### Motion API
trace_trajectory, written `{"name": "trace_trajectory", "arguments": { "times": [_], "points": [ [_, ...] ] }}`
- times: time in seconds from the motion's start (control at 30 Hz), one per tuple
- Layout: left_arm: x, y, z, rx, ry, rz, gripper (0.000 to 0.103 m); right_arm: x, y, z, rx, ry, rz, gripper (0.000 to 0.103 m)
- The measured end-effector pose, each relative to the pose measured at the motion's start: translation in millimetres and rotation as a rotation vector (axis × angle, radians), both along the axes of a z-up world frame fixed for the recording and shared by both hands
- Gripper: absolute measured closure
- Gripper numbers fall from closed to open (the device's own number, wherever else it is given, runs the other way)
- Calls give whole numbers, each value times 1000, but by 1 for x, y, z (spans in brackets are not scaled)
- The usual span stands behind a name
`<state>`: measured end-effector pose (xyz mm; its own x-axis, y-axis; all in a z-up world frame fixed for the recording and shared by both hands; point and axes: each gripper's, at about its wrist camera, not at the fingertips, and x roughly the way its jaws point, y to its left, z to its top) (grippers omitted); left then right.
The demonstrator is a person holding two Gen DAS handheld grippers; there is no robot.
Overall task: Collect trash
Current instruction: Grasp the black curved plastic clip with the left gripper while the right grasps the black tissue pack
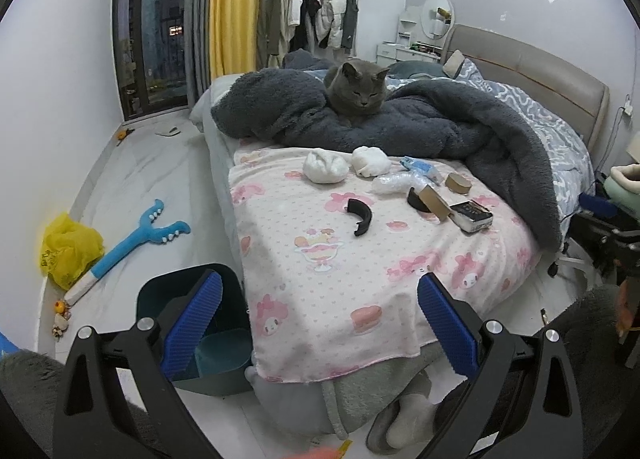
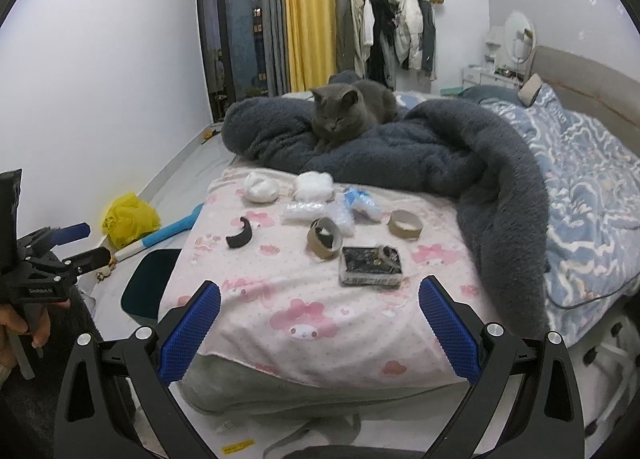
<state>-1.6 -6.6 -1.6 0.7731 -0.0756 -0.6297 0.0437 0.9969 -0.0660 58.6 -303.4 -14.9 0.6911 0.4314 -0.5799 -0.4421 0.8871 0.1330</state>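
Observation:
Trash lies on a pink patterned blanket (image 1: 320, 259) (image 2: 304, 299) at the bed's foot: two white crumpled wads (image 1: 326, 167) (image 2: 261, 187), clear plastic wrap (image 1: 392, 183) (image 2: 302, 211), a blue-white wrapper (image 1: 420, 167) (image 2: 362, 199), two cardboard tape rings (image 1: 458, 183) (image 2: 405, 225), a black curved piece (image 1: 360, 215) (image 2: 240, 237) and a dark crushed box (image 1: 472, 215) (image 2: 370, 266). My left gripper (image 1: 320, 323) is open before the blanket, above a dark teal bin (image 1: 192, 339) (image 2: 150, 287) on the floor. My right gripper (image 2: 320, 331) is open, holding nothing.
A grey cat (image 1: 358, 93) (image 2: 344, 109) sits on a dark fluffy duvet (image 1: 460, 127) (image 2: 440, 155) behind the trash. On the floor at left lie a yellow bag (image 1: 68, 251) (image 2: 130, 219) and a blue plush toy (image 1: 132, 243). A hand holds the left gripper (image 2: 52, 259).

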Motion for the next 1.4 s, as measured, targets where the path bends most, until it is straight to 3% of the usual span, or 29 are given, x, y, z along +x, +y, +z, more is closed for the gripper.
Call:
{"name": "trace_trajectory", "arguments": {
  "times": [0.23, 0.43, 0.63, 0.97, 1.17, 1.4],
  "points": [
    [7, 0, -2, -31, 13, -45, 4, 13, 3, -21, -52, 44, -29, 3],
    [18, -16, -2, 12, -26, -93, 4, 38, 0, -35, -33, 65, -52, 3],
    [41, -20, -10, -7, 3, -123, 4, 65, 6, -53, -83, 69, -30, 3],
    [80, -25, -20, -18, 10, -143, 5, 108, 6, -79, -73, 113, -37, 3],
    [108, -30, -34, -1, 22, -165, 15, 130, 10, -91, -74, 139, -29, 3],
    [130, -33, -50, -33, 55, -195, 16, 144, 11, -108, -79, 170, -27, 4]
  ]
}}
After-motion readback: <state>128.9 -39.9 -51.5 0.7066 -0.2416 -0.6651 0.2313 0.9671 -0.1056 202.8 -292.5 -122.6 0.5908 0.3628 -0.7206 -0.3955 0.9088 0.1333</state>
